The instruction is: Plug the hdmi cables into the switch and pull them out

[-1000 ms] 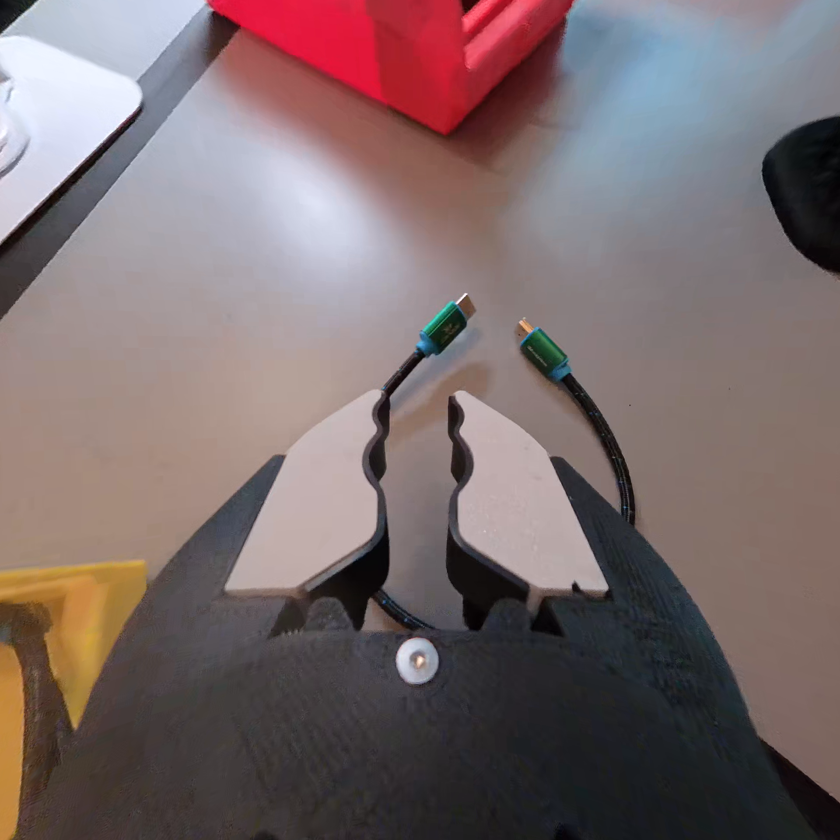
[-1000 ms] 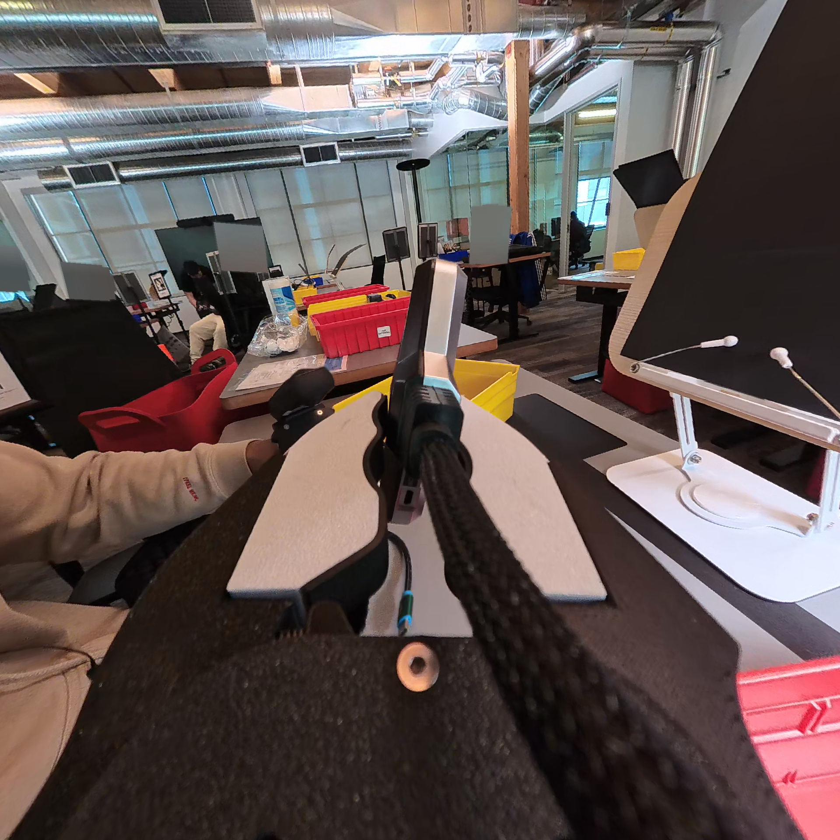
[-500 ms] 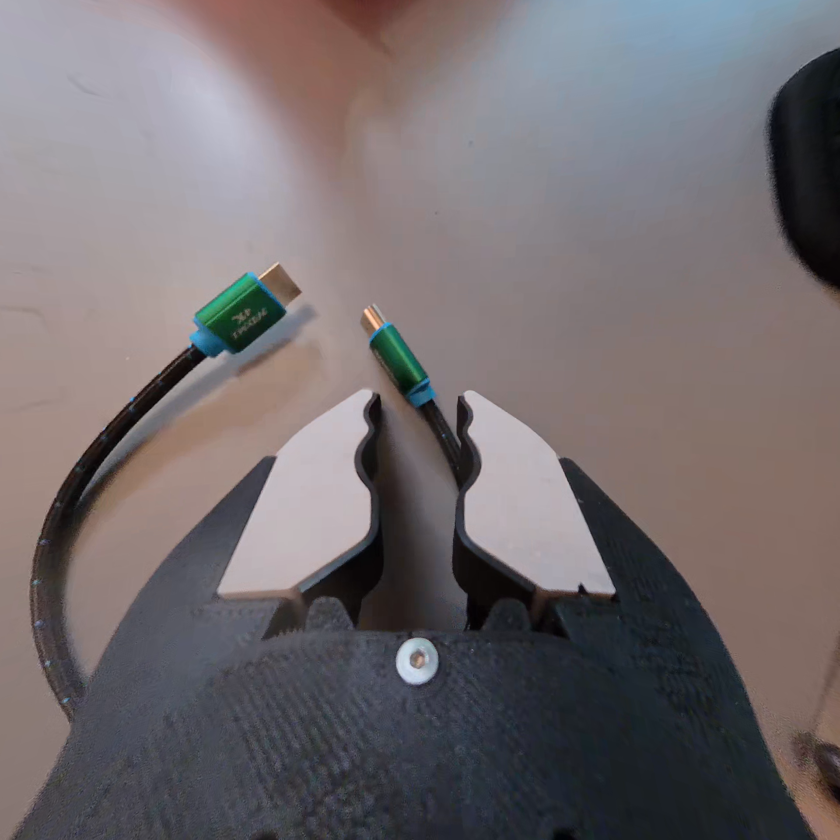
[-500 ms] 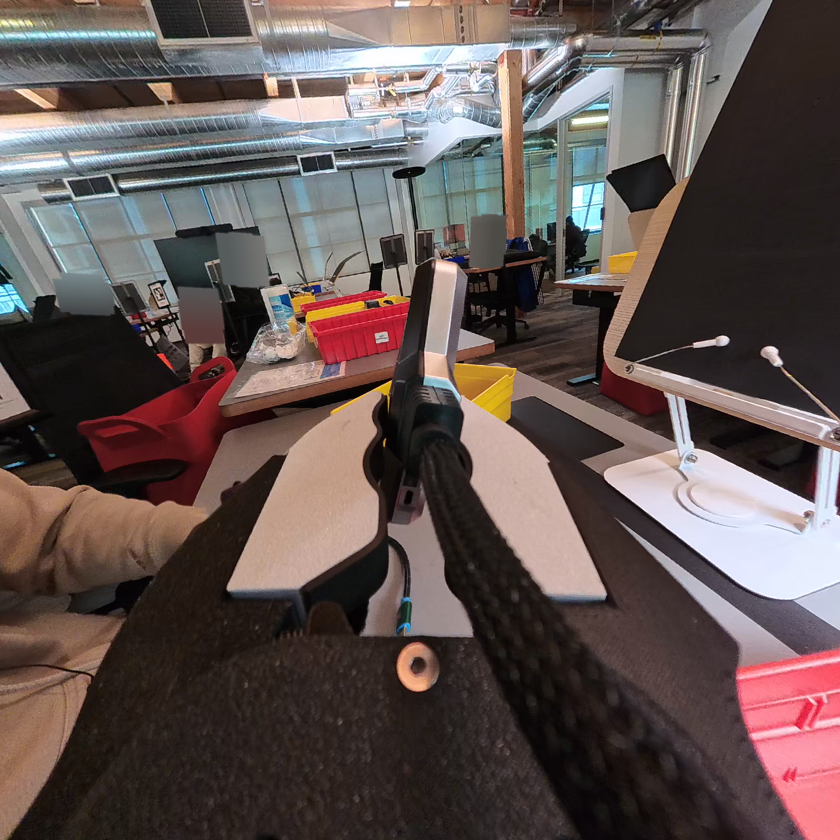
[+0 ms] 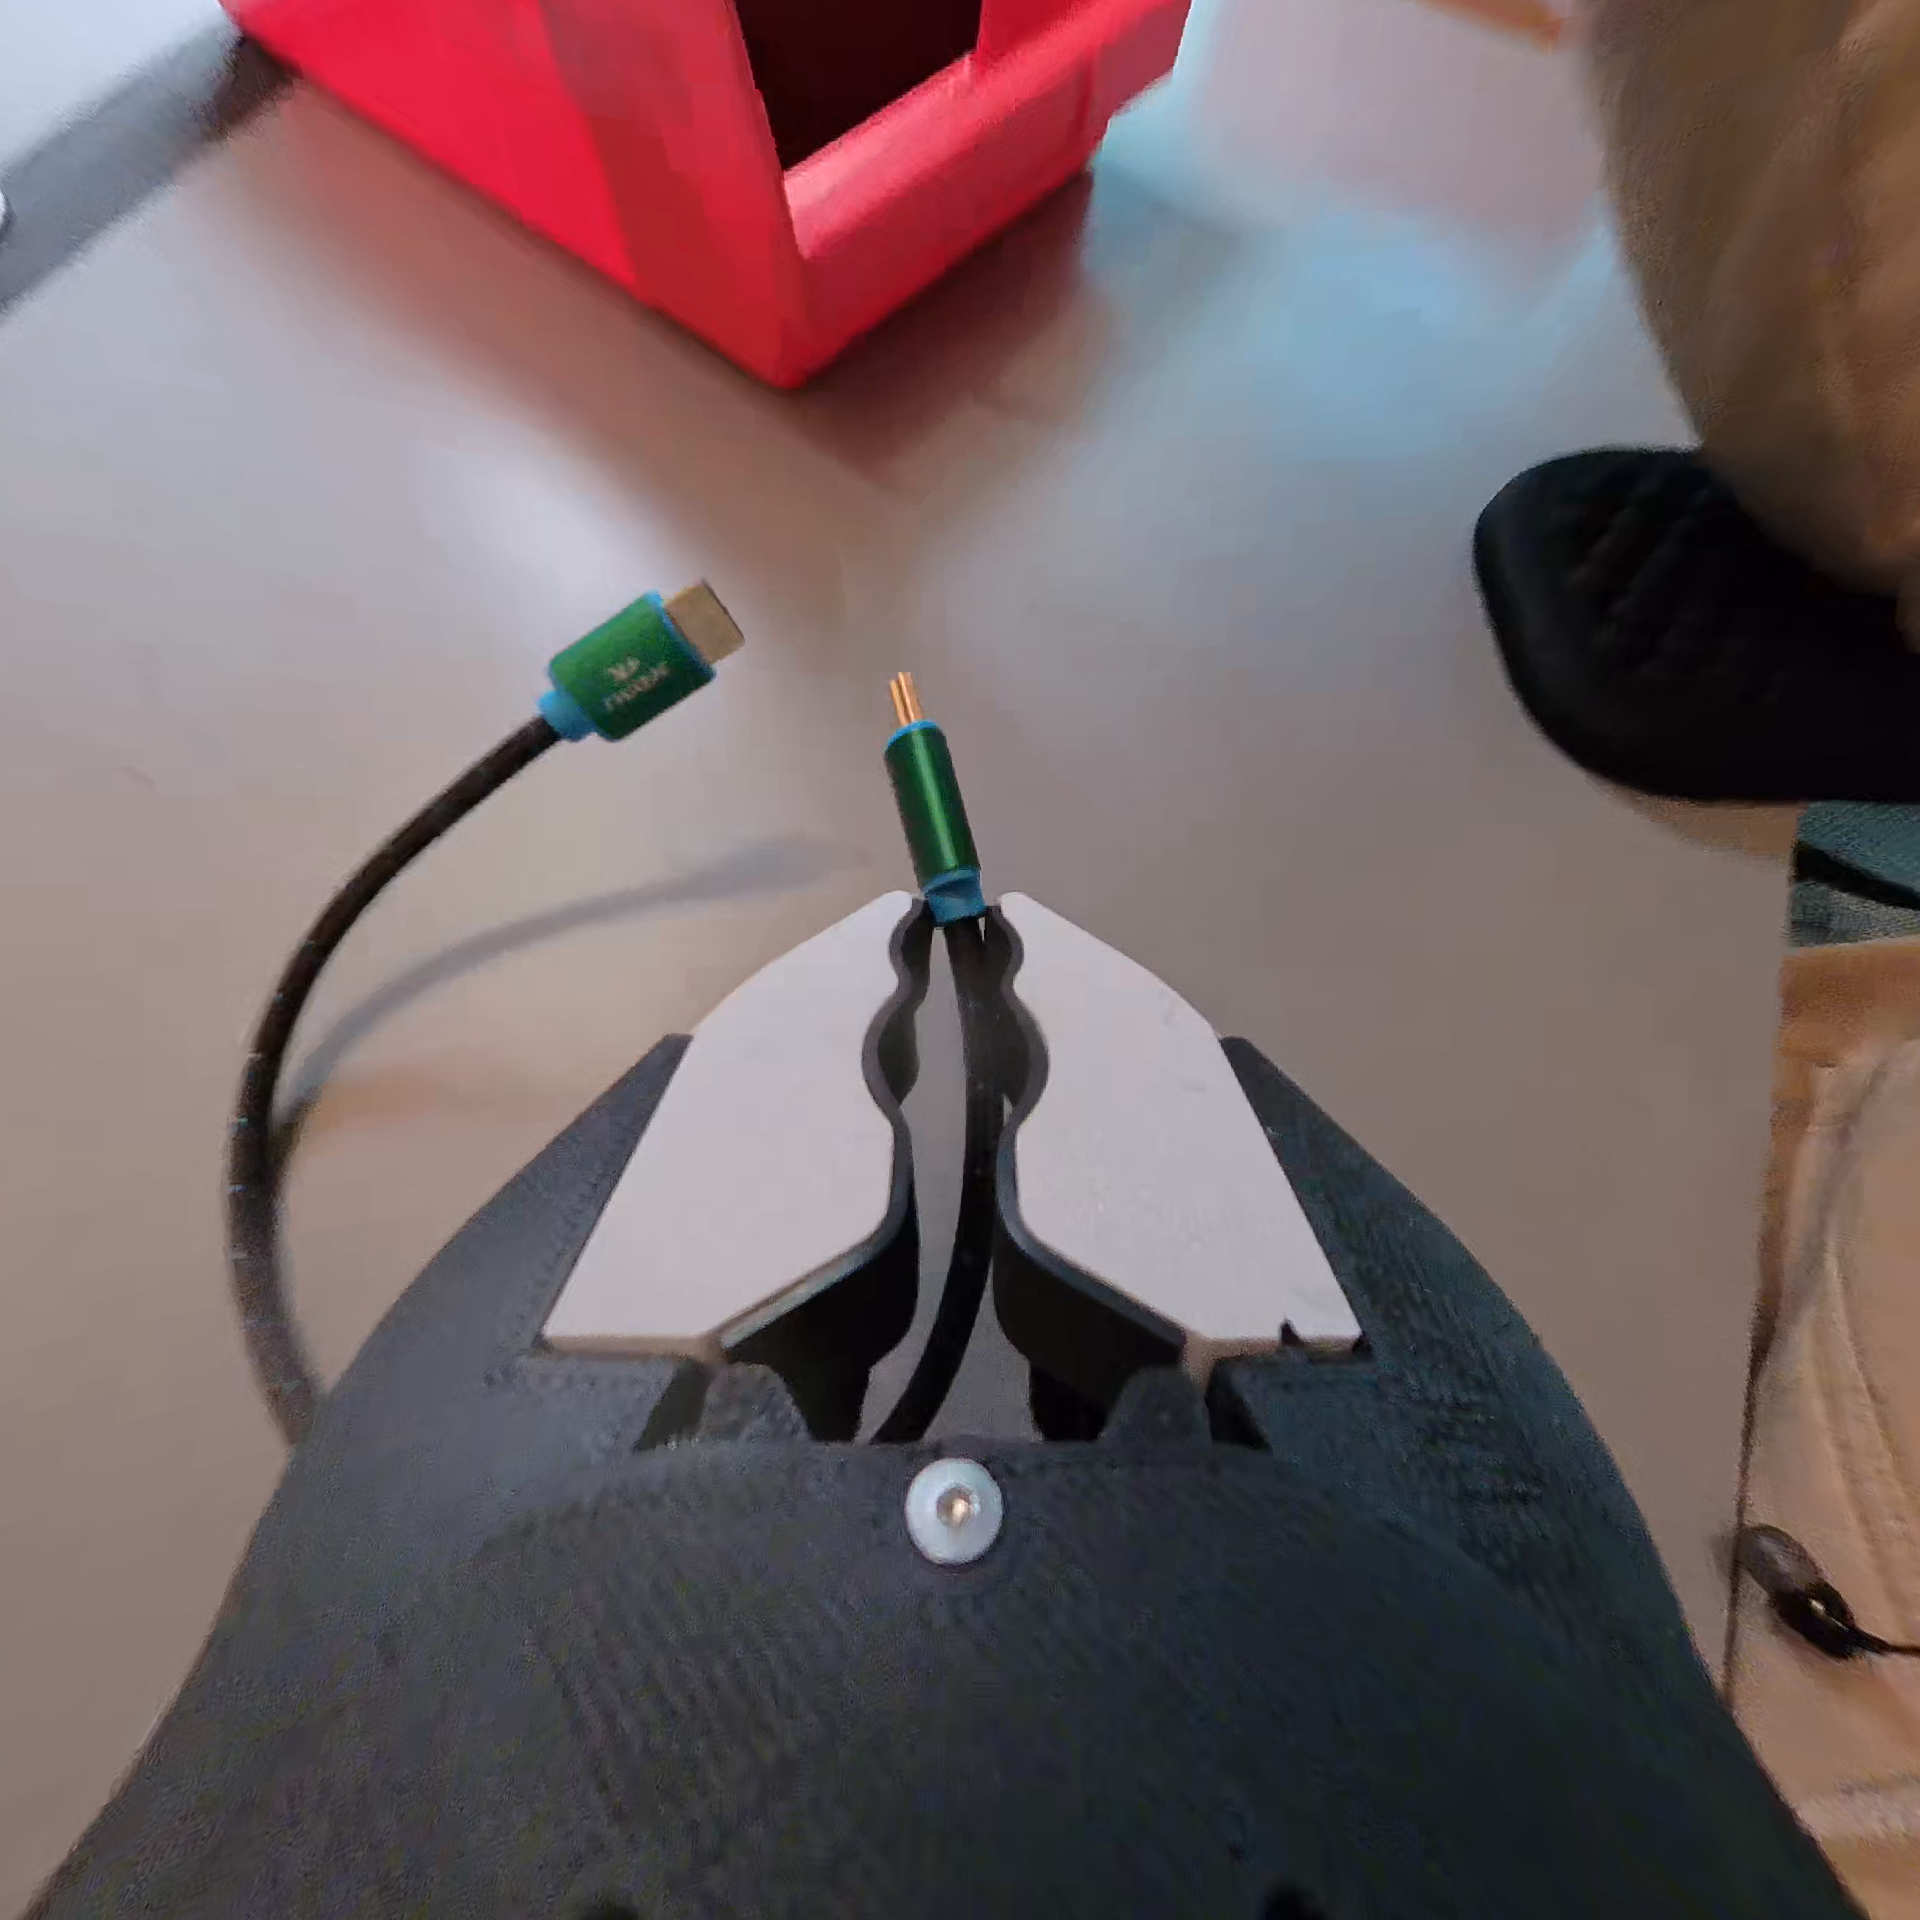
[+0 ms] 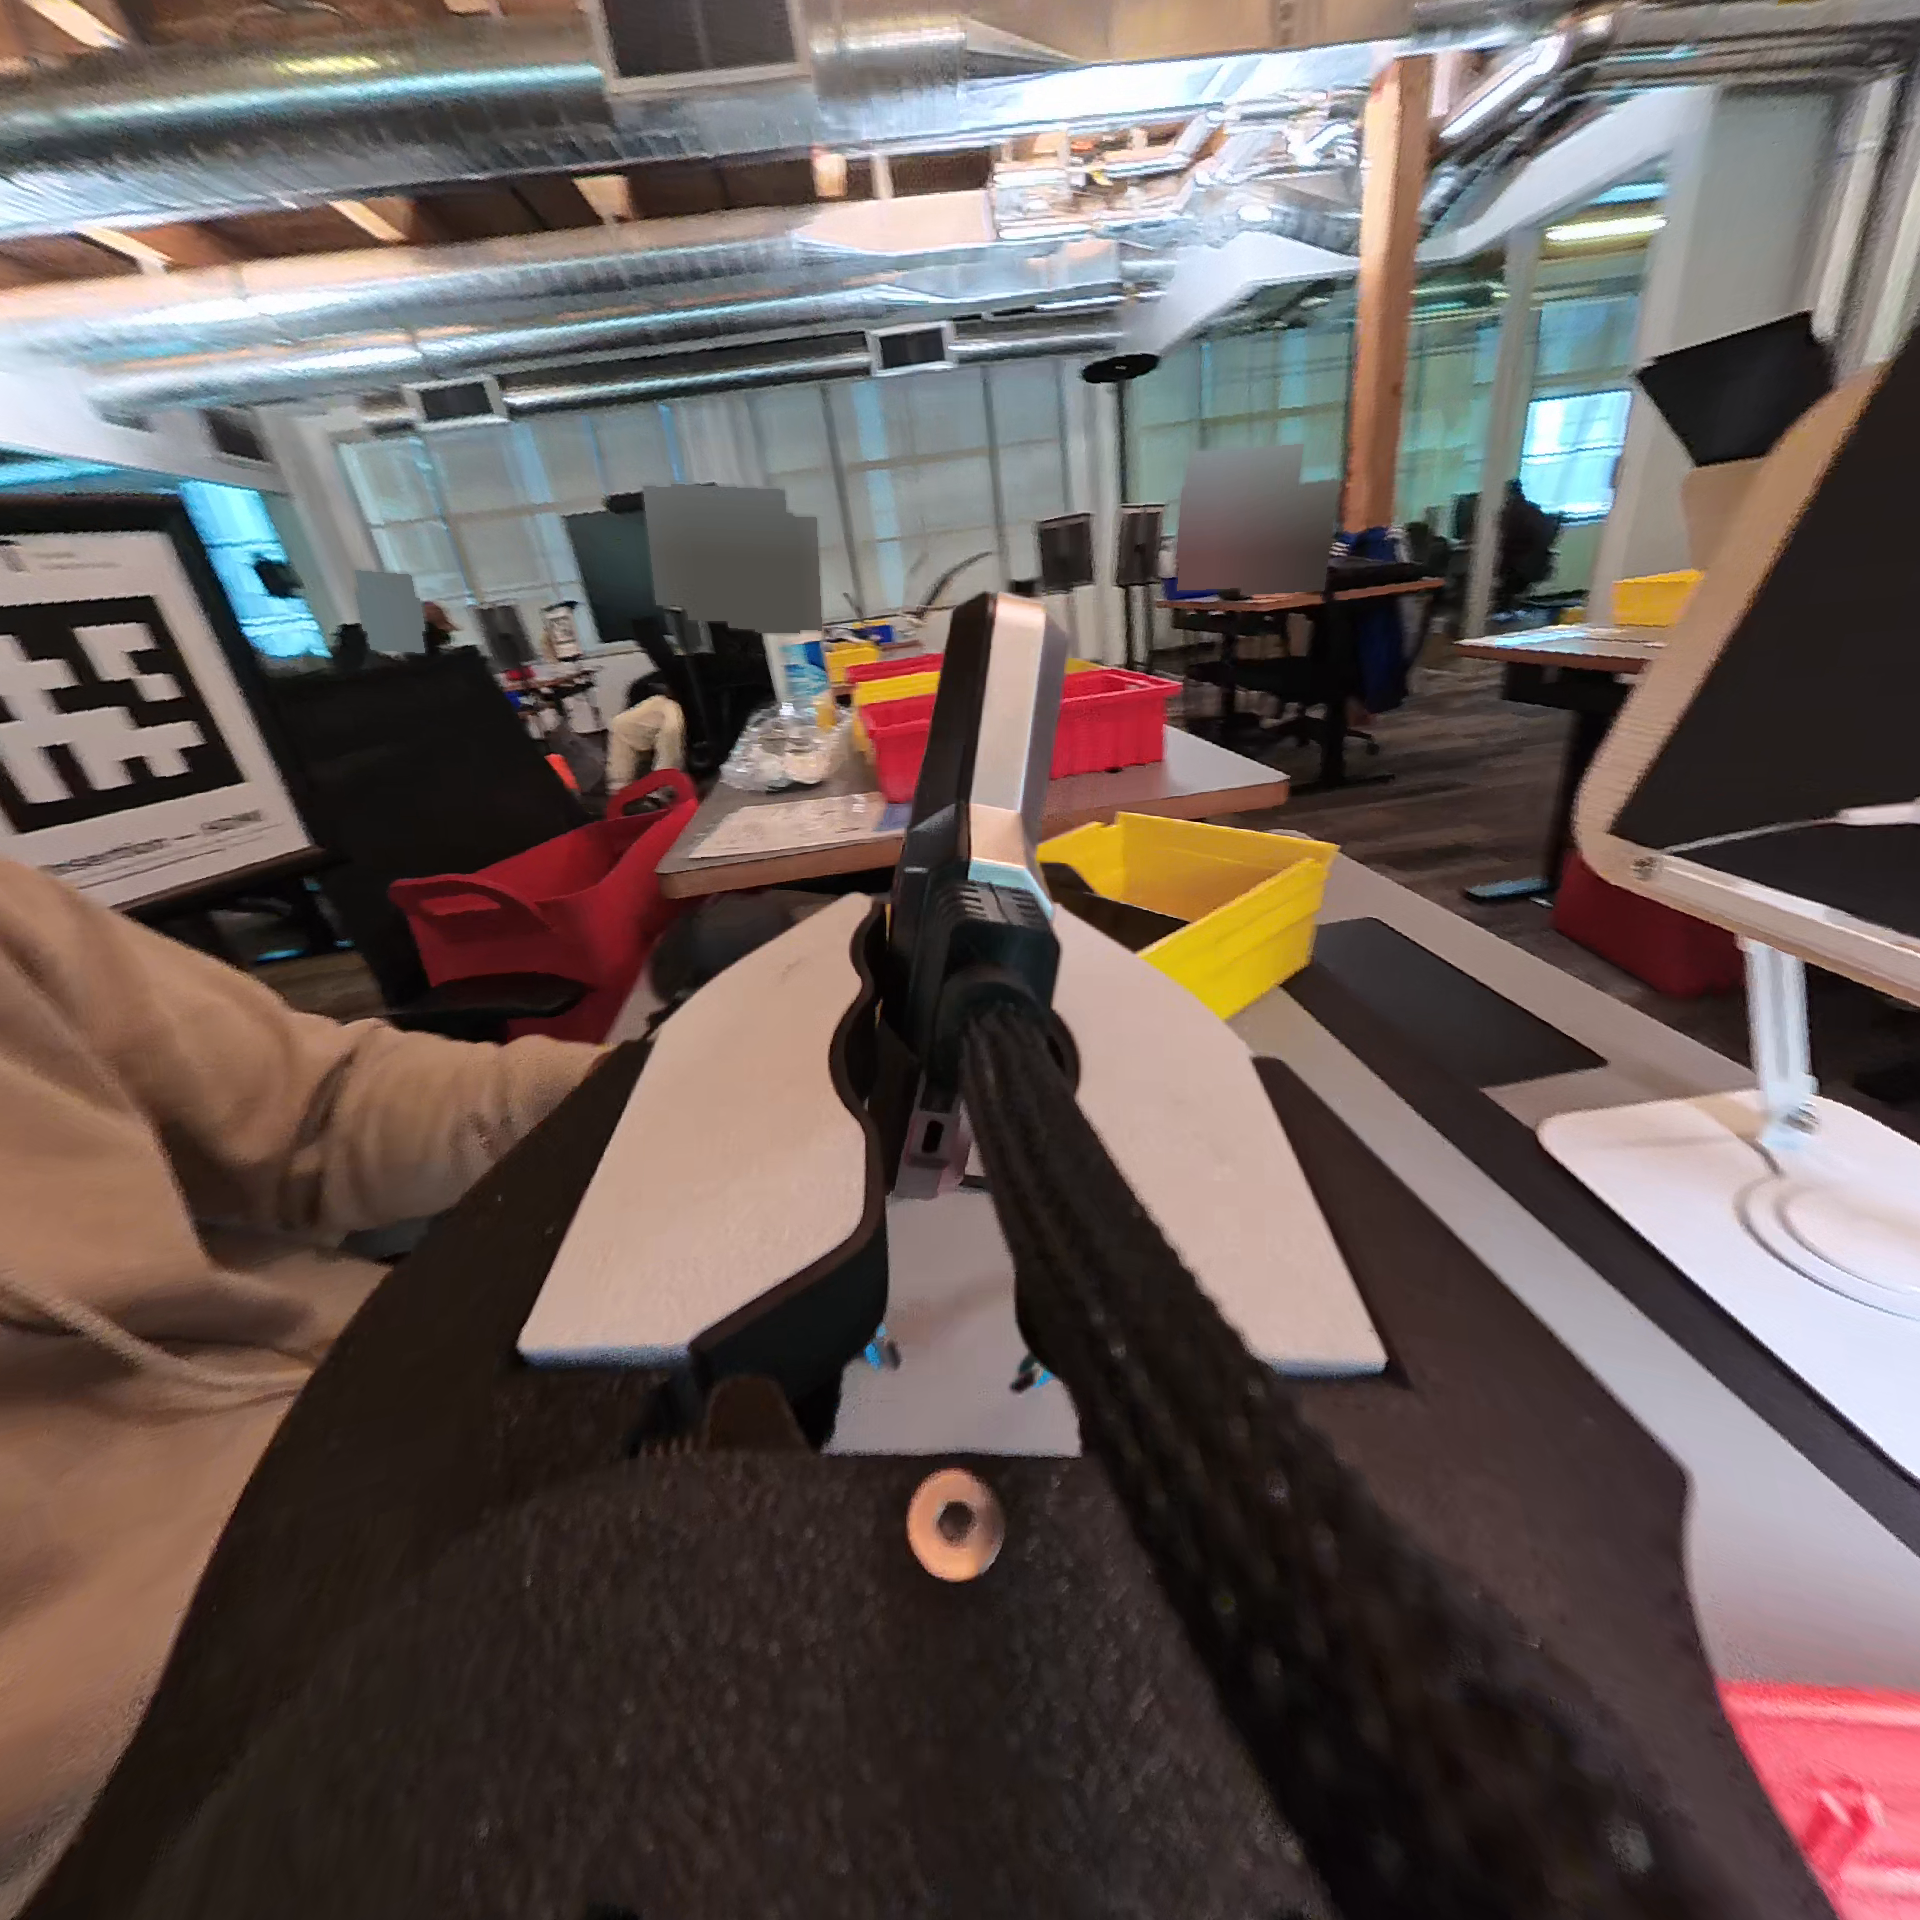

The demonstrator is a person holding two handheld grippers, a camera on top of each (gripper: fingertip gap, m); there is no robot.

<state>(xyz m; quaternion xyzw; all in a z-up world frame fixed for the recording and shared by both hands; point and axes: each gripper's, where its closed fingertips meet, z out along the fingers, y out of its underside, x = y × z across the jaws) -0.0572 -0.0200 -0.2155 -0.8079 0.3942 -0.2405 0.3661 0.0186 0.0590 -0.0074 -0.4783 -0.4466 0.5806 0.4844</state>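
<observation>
One cable half-hidden inside left gripper

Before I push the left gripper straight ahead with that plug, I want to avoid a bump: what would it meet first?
Probably nothing near: the left gripper, shut on the green HDMI plug, points over bare table. The red bin sits farther ahead, slightly left; depth is uncertain.

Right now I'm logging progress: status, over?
Left tool shut on cable behind green plug. Right tool shut on switch. Second plug loose on table.
</observation>
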